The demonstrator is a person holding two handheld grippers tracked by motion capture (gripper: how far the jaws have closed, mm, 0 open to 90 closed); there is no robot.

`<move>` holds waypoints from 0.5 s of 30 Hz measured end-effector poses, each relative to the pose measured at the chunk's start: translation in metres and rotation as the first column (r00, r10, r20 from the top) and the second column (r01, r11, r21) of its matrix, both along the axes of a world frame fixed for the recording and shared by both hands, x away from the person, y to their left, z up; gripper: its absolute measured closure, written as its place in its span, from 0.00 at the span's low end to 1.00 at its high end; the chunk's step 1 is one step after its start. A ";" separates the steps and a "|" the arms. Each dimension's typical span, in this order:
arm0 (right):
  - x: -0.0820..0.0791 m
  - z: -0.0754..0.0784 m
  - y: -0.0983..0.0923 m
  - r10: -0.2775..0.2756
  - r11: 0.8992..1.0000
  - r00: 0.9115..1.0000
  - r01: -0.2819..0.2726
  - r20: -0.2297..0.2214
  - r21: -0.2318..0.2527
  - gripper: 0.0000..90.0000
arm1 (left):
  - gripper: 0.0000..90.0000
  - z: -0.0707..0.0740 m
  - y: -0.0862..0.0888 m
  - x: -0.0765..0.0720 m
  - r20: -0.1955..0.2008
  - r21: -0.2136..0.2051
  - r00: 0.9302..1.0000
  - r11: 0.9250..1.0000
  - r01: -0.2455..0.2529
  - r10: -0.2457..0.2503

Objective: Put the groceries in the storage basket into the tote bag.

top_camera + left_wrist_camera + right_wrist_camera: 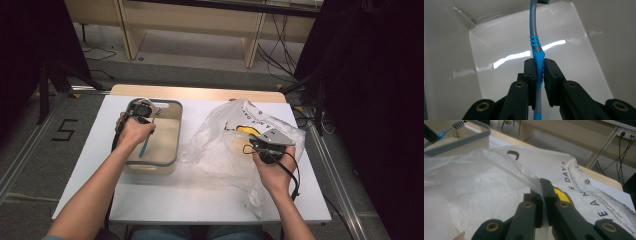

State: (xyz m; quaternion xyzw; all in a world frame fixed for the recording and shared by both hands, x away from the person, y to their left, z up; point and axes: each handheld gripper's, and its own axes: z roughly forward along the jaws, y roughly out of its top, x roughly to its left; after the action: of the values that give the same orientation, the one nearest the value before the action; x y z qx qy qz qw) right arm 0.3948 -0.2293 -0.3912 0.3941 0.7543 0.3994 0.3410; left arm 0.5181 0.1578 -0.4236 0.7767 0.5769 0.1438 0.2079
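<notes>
Left gripper [539,68] clamps a blue-and-grey toothbrush [535,45] by the handle, its head toward twelve o'clock inside the beige bin [172,131]. Right gripper [543,192] is pinched tight on a fold of the clear plastic bag [486,185], which sprawls on the white table [200,195] at the bin's three o'clock.

A white table [200,195] on grey floor [30,165].

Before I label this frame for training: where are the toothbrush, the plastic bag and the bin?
toothbrush [535,42], left gripper view, ribbed neck.
plastic bag [481,187], right gripper view, crumpled clear film.
bin [175,131], high view, grey rim, right side.
</notes>
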 end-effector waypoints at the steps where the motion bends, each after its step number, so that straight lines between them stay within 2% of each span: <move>1: 0.000 0.000 0.000 -0.001 1.000 1.000 0.001 -0.001 0.001 1.00 | 0.89 0.001 0.000 0.000 0.003 0.000 1.000 1.000 0.000 0.000; 15: 0.000 0.000 0.000 -0.003 1.000 1.000 0.003 -0.001 0.004 1.00 | 0.89 0.013 -0.004 -0.006 0.036 -0.013 0.999 1.000 0.022 -0.021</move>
State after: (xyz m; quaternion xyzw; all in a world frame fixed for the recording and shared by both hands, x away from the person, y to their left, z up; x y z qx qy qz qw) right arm 0.3944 -0.2291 -0.3908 0.3960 0.7532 0.4000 0.3404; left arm 0.5122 0.1535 -0.4110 0.7787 0.5658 0.1514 0.2249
